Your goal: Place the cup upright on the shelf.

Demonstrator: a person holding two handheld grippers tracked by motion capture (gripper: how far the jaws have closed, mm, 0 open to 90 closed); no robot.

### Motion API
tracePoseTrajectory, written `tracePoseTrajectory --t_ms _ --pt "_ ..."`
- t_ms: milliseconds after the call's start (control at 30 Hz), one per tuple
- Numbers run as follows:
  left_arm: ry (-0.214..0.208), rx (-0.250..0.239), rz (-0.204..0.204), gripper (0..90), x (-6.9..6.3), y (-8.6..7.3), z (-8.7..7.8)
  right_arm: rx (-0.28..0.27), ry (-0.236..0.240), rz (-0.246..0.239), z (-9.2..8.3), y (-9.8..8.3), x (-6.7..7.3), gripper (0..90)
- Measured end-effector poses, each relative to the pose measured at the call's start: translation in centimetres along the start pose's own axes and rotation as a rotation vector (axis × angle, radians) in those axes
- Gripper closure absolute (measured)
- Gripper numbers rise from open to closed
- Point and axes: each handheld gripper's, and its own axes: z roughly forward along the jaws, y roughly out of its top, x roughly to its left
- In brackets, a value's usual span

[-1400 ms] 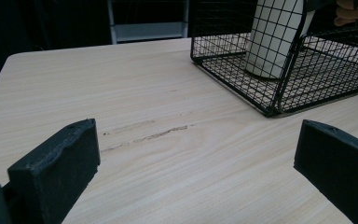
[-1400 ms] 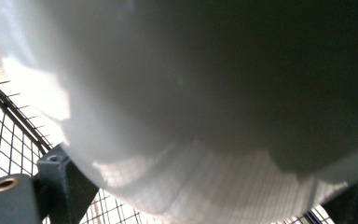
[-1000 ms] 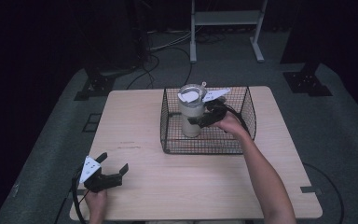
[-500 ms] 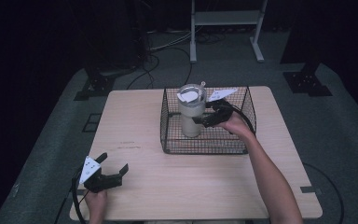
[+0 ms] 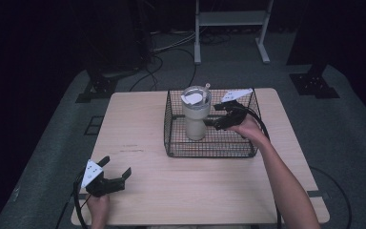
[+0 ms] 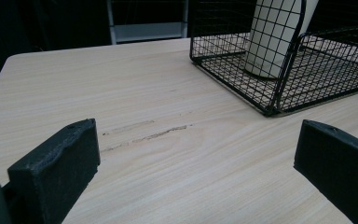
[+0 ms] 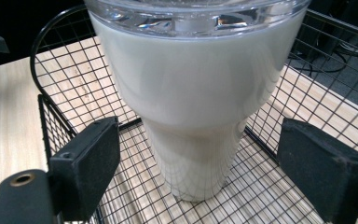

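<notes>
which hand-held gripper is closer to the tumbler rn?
Right. The right hand-held gripper is inside the wire basket, jaws open just beside the tumbler. The left hand-held gripper sits open at the table's near left corner, well away.

Black blocky fingers (image 7: 86,163), white three-cornered top plates (image 5: 91,171), trailing black cables (image 5: 78,210), bare forearms

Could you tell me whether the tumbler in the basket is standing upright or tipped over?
Upright: the tumbler stands on its narrow base in the wire basket.
</notes>
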Motion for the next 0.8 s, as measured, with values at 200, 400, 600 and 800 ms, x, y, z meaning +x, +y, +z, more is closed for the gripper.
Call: tracePoseTrajectory --t_ms 200,400,600,800 --pt "0.001 0.002 0.001 0.0 0.0 0.0 0.0 -0.012 -0.005 0.006 -1.2 0.1 0.3 12.9" --pt "0.002 0.002 0.001 0.0 0.0 0.0 0.0 -0.028 0.001 0.020 -2.2 0.2 0.4 12.9" --pt "0.003 0.002 0.000 0.0 0.0 0.0 0.0 -0.018 0.000 0.017 -3.0 0.1 0.6 12.9" --pt "0.003 0.004 0.002 0.0 0.0 0.0 0.0 -0.015 0.006 0.003 -3.8 0.2 1.0 12.9"
